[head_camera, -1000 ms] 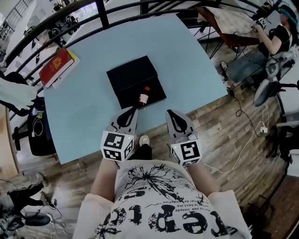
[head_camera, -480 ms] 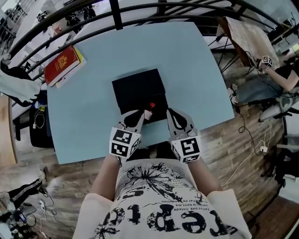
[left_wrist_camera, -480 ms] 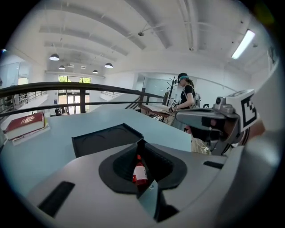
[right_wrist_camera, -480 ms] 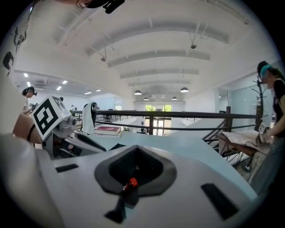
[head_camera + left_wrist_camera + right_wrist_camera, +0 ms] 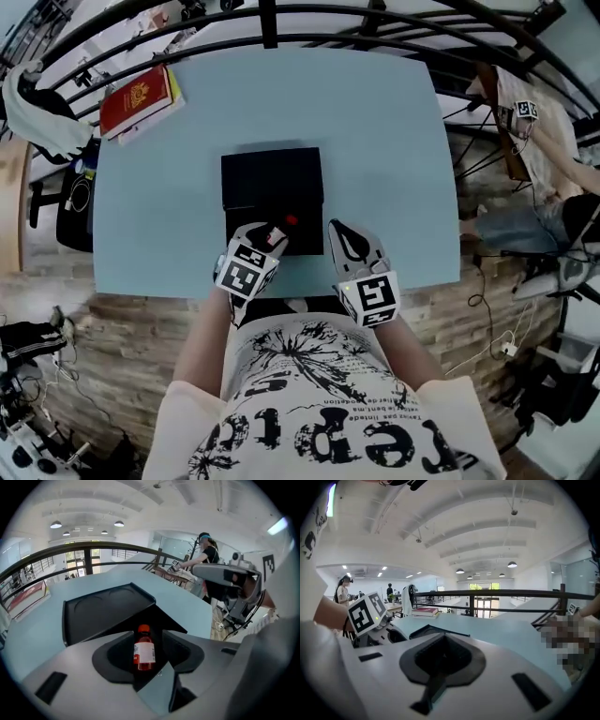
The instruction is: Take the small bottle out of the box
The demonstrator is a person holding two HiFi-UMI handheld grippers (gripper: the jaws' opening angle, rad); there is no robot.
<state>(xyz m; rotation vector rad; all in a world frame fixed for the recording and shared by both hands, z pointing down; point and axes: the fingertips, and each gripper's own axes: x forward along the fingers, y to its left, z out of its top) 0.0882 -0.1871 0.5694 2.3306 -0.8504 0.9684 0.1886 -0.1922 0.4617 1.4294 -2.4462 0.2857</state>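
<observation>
A small bottle [image 5: 285,225] of red liquid, with a red cap and a white label, stands in the near part of the open black box [image 5: 272,178] on the light blue table [image 5: 375,141]. My left gripper [image 5: 265,236] reaches over the box's near edge. Its jaws are opening, and in the left gripper view the bottle [image 5: 144,648] stands in the gap between them, with the pads of the left gripper [image 5: 149,641] not pressing on it. My right gripper [image 5: 349,242] hovers at the table's near edge, right of the box. In the right gripper view the right gripper [image 5: 439,667] is shut and empty.
A red book [image 5: 139,94] lies at the table's far left corner. A dark curved railing [image 5: 272,14] runs behind the table. A white garment [image 5: 37,112] hangs off the left side. A seated person [image 5: 544,141] is to the right, beyond the table.
Both grippers have moved forward to the box. The left gripper has come up to the bottle and its jaws have parted around it. The right gripper stays shut.
</observation>
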